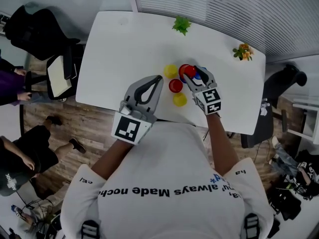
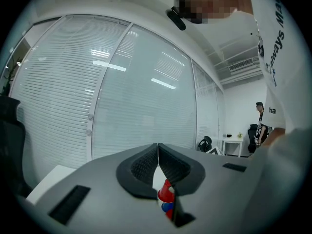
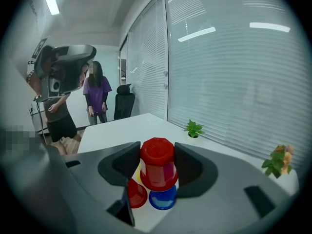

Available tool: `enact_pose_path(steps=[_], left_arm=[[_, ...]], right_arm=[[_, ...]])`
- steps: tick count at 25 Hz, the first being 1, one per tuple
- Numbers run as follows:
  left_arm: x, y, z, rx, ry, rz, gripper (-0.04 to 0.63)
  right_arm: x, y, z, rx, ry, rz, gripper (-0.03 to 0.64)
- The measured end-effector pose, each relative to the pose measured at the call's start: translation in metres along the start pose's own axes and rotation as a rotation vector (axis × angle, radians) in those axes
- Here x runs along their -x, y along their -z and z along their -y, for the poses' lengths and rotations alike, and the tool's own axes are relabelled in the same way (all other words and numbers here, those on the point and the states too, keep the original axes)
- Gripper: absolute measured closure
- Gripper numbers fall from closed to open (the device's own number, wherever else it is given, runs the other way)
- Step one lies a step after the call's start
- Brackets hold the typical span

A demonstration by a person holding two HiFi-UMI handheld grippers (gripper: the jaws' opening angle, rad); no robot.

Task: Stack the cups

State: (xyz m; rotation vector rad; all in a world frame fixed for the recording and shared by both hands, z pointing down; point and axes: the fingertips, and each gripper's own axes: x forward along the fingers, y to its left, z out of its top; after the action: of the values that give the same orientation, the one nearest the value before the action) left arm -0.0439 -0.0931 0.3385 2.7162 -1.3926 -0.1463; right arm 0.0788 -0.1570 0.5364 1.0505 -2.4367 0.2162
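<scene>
My right gripper is shut on an upside-down red cup and holds it above the white table. Right under it stand a blue cup and another red cup, both upside down, with a sliver of yellow cup behind. In the head view the held red cup sits in the right gripper next to the blue cup. A red cup and two yellow cups stand nearby. The left gripper hovers shut and empty, left of the cups.
A small green plant and an orange-flowered plant stand along the table's far edge. Office chairs and seated people are at the left, off the table. The table's left half holds nothing.
</scene>
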Motion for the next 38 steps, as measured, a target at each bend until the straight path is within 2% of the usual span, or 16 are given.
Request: enact_pose_path(steps=[9, 27, 32, 38], left_arm=[[-0.002, 0.004, -0.013, 0.006, -0.029, -0.006, 0.575], [-0.011, 0.01, -0.019, 0.011, -0.034, -0.02, 0.575], [-0.01, 0.009, -0.018, 0.016, -0.036, -0.014, 0.575], [-0.008, 0.008, -0.014, 0.008, -0.032, -0.01, 0.575]], right_arm=[[-0.03, 0.01, 0.0, -0.015, -0.033, -0.039, 0.388], [-0.035, 0.014, 0.001, -0.026, -0.051, -0.053, 0.385], [-0.035, 0.014, 0.0, -0.032, -0.056, -0.05, 0.35], [-0.022, 0.014, 0.001, -0.05, -0.045, -0.035, 0.338]])
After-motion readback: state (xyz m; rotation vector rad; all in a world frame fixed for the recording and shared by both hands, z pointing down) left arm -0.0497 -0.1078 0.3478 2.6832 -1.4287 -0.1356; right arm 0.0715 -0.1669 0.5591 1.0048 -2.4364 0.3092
